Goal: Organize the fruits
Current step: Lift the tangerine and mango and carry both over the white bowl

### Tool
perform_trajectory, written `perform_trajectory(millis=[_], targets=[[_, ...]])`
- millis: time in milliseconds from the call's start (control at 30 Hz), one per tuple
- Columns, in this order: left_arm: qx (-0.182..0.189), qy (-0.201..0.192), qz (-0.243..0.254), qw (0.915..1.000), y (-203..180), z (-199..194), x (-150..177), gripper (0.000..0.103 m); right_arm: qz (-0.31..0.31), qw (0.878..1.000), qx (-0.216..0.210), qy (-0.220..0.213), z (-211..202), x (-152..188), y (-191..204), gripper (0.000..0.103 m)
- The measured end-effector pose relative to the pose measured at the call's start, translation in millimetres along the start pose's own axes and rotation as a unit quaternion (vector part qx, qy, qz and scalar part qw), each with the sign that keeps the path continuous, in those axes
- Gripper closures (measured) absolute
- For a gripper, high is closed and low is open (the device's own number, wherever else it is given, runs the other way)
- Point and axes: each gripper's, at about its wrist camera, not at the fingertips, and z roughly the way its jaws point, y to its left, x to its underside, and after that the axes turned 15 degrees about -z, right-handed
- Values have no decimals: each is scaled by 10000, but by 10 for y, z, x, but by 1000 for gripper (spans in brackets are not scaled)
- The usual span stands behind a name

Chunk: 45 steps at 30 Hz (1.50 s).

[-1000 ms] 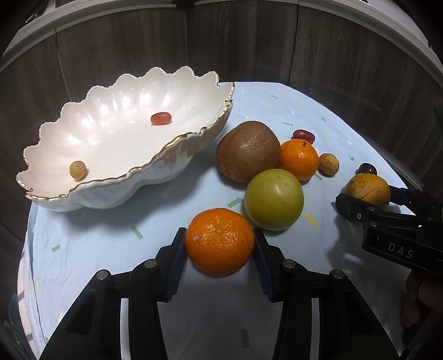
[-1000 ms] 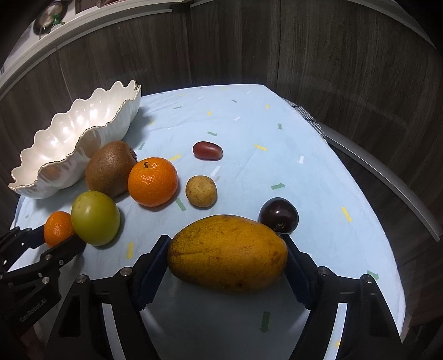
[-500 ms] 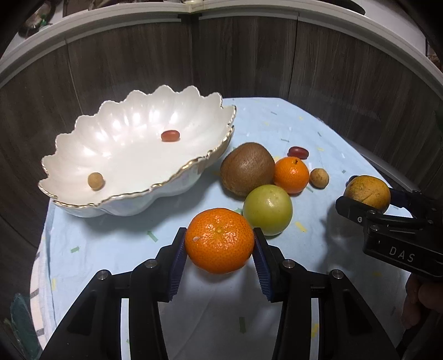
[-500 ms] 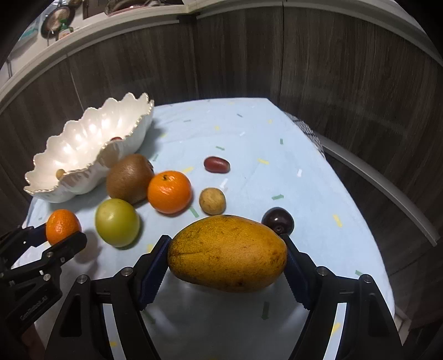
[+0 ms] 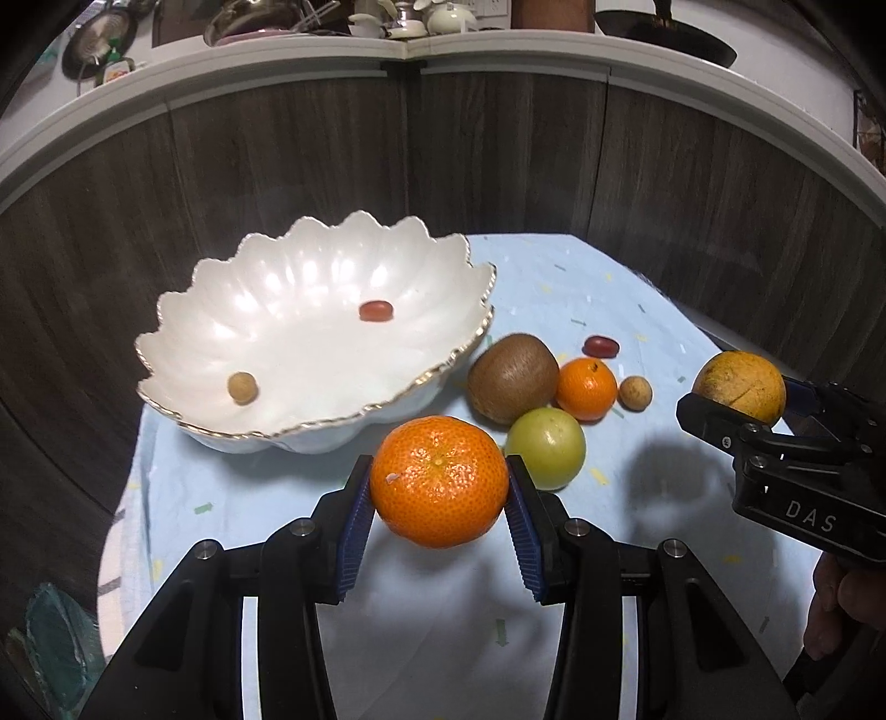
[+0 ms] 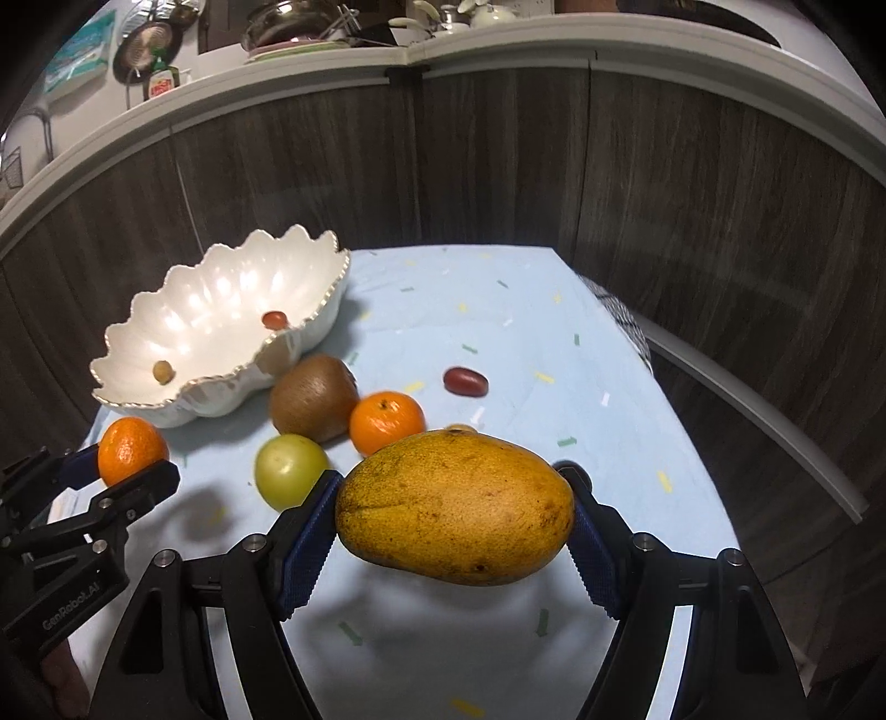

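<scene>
My left gripper (image 5: 438,498) is shut on a mandarin (image 5: 438,481) and holds it above the blue cloth, in front of the white scalloped bowl (image 5: 183,363). The bowl holds a red date (image 5: 376,310) and a small tan fruit (image 5: 242,386). My right gripper (image 6: 454,526) is shut on a yellow mango (image 6: 454,507), lifted over the cloth. On the cloth lie a kiwi (image 5: 512,378), a second mandarin (image 5: 586,389), a green fruit (image 5: 545,447), a tan longan (image 5: 635,392) and a red date (image 5: 601,346). A dark plum is almost hidden behind the mango.
The table is covered with a light blue cloth (image 6: 498,332) and backed by dark wood panels. A counter ledge (image 5: 410,50) with kitchenware runs above. The table edge falls away at right (image 6: 747,410).
Both grippers have risen off the cloth with their fruits, the mandarin and the mango. The bowl and loose fruits look farther below; they have not moved.
</scene>
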Motion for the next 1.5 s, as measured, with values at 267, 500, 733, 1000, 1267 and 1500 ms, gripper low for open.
perform_trajectory(millis=[267, 500, 733, 1000, 1267, 1500], targets=[[-83, -197, -161, 9996, 170, -134, -156, 58, -169, 9995, -115, -236, -110, -232, 156, 26], [-231, -383, -300, 9985, 375, -201, -351, 58, -315, 9983, -239, -433, -160, -480, 312, 27], [-279, -505, -302, 9979, 509, -246, -511, 58, -425, 9963, -376, -648, -184, -734, 448, 27], [-336, -563, -405, 9970, 655, -199, -678, 58, -629, 9938, -451, -798, -130, -987, 595, 26], [-375, -554, -482, 9966, 771, -89, -809, 58, -789, 9926, -536, -746, 52, -1179, 682, 27], [-439, -532, -547, 9961, 871, 53, -920, 58, -806, 9927, -597, -670, 253, -1327, 740, 26]])
